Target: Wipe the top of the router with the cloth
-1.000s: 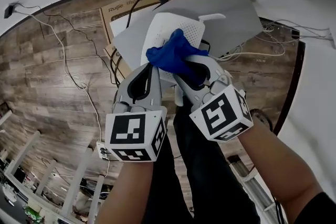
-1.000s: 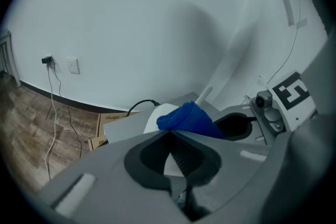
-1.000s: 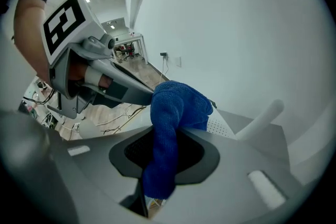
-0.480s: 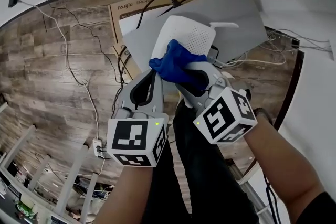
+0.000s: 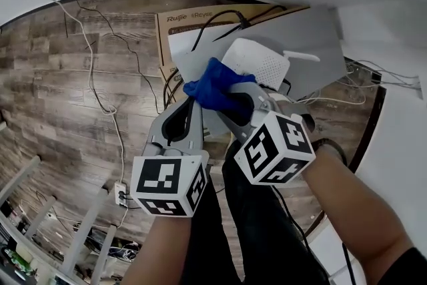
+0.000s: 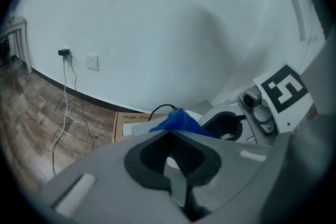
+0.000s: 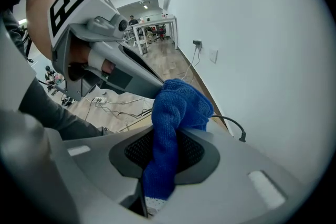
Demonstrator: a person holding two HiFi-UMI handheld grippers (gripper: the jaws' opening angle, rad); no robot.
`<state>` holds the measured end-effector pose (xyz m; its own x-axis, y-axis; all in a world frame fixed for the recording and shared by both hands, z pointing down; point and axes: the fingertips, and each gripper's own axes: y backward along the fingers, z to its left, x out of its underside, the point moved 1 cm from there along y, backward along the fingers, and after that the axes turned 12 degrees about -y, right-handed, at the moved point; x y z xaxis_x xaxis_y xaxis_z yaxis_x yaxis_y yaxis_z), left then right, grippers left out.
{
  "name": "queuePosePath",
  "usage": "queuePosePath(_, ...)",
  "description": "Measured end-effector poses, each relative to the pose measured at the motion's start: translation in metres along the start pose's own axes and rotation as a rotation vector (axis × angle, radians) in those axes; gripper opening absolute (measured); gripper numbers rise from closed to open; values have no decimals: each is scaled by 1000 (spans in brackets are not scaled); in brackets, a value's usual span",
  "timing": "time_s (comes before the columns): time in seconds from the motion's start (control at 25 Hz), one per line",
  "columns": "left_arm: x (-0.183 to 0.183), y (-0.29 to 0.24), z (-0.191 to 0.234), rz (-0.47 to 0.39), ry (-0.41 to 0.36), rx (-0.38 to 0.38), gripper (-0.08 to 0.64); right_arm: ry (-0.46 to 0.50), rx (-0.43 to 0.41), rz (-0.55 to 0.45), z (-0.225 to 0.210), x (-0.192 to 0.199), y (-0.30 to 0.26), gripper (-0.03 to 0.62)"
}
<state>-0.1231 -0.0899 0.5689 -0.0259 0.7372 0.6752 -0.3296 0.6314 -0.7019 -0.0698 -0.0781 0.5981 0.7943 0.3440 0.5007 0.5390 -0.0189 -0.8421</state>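
Now: mid-wipe, by the look of it, with cloth (image 5: 215, 83) bunched at left edge of router (image 5: 261, 62).
Router: white, lying flat on grey board (image 5: 313, 33) close to wall, partly over box (image 5: 179, 19). Most of dotted top bare, to right of cloth. Antenna (image 5: 301, 55) sticking out at far right.
Doing it well: spread cloth flatter before pushing on. Sweep across top toward antenna in overlapping strokes, with light, even pressure. Lead with cloth alone and hold jaw tips off plastic. Finish along edges, where dust likely gathers.
Right gripper (image 5: 233, 98): clamped narrow on cloth, one fold pinched between pads, bulk bulging out past tips and onto router.
Left gripper (image 5: 193, 102): closed at tips, with nothing plainly gripped. Just beside cloth at near-left edge of board. Cannot tell whether touching router or board.
Risk: probably router sliding on smooth board under a push. Best braced with left gripper at near edge during each stroke.
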Motion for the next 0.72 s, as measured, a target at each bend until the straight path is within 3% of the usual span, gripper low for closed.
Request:
queuePosePath(0.36, -35, -29, -3, -20, -44, 31, 0, -98, 122, -22, -46, -13, -2, 118)
queuePosePath(0.72, -61, -60, -46, -10, -114, 94, 0, -256, 248, -64, -96, 27, 37, 120)
